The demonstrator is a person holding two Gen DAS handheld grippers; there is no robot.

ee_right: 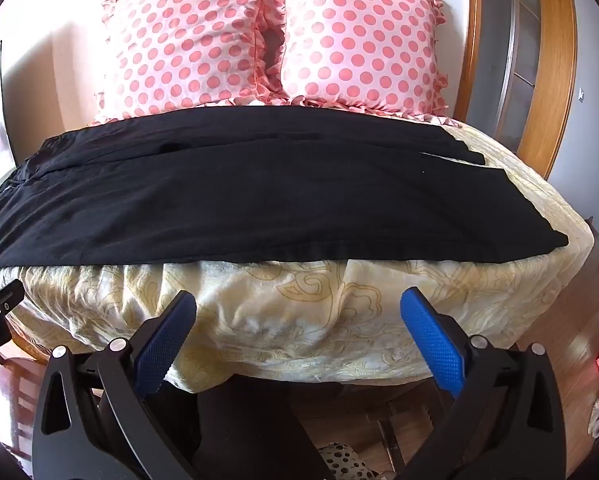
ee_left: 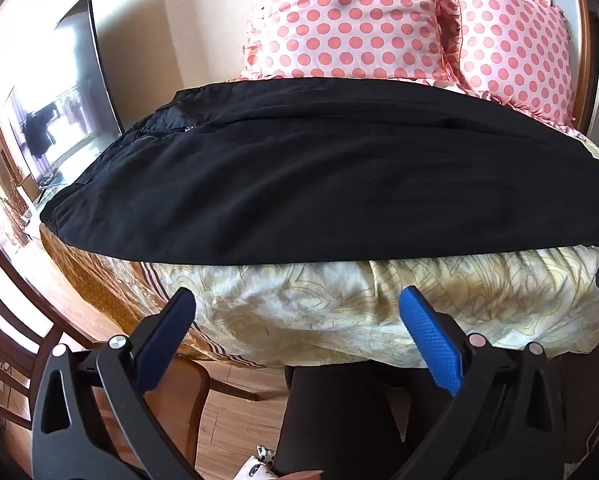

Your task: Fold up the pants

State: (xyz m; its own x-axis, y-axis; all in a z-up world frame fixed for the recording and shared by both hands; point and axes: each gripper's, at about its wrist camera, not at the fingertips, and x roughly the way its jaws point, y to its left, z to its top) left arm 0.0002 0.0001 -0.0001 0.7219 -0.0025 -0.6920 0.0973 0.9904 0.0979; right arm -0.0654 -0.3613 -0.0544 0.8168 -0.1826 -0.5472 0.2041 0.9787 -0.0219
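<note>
— While both my tongs hang wide and empty, which step is this?

— The start, I judge: black pants point(ee_right: 259, 196) lie flat across the bed point(ee_right: 339, 312), ahead of my right tongs point(ee_right: 297, 312) and left tongs point(ee_left: 297, 312) (touching neither). Next: reach forward, pinch the near edge.

Black pants point(ee_left: 319, 176) across bedspread point(ee_left: 299, 312)

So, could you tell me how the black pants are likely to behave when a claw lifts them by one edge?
The black pants look soft and thin, lying flat over the bedspread, so they would probably drape limply. Being long, the unheld part would likely drag.
</note>
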